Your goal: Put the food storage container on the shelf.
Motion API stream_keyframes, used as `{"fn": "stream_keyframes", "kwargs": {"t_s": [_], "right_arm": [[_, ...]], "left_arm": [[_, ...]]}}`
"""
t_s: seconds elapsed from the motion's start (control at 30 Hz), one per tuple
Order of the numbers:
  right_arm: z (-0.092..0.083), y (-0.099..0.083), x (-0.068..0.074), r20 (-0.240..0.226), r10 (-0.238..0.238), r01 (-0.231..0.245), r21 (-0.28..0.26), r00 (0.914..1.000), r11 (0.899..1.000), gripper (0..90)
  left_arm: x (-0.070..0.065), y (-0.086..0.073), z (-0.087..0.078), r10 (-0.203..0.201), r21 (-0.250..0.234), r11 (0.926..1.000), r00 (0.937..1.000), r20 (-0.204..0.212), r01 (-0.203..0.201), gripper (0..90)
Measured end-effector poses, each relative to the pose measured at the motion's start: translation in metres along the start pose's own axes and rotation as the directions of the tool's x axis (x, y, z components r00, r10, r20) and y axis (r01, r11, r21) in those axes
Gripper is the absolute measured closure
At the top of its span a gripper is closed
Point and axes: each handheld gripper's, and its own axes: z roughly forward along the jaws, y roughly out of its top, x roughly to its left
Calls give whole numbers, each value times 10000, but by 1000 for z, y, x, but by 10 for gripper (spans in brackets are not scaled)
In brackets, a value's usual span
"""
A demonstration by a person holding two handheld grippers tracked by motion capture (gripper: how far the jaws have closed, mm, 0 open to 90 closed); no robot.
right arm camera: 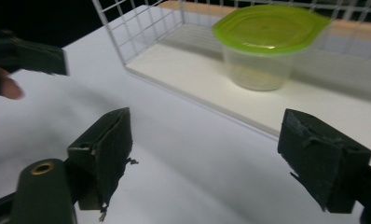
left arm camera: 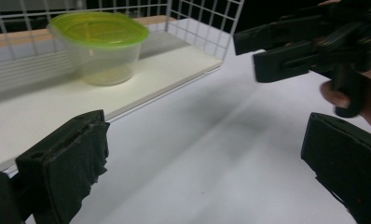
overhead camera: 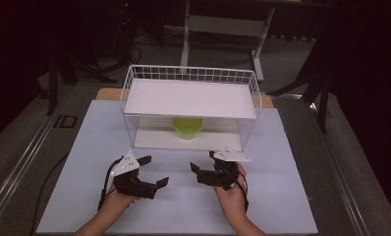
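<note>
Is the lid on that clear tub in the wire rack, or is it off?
On. The green lid sits flat across the rim of the clear tub, which stands upright on the wire rack's lower shelf.

Room dim, far end almost black. Grey floor (overhead camera: 292, 59) around the table (overhead camera: 282, 206), which has a white top with a wooden edge showing at the back. White frame (overhead camera: 223, 24), probably the base of another table, stands behind. Dark stands (overhead camera: 61, 73) at left and right. Metal rail (overhead camera: 21, 162) along left side.
</note>
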Motion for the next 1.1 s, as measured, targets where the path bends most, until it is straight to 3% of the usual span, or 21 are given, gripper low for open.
{"fn": "stream_keyframes", "kwargs": {"t_s": [0.33, 0.6, 0.77, 1.1], "right_arm": [[-26, -9, -10, 62, -54, 55, -104, 10000, 9999, 145], [-47, -15, -11, 244, -266, 269, -134, 9993, 9995, 144], [-61, -17, -14, 240, -153, 159, -252, 9996, 9996, 144], [-82, -30, -18, 344, -268, 279, -314, 9990, 9991, 145]], "left_arm": [[-6, 0, -18, -112, -247, 9996, 9994, 312, 120, 16], [-7, -4, -29, -185, -216, 9996, 9995, 241, 190, 16], [-8, -7, -37, -188, -124, 9997, 9996, 217, 190, 16], [-2, -20, -54, -334, -71, 9994, 9994, -92, 334, 17]]}}
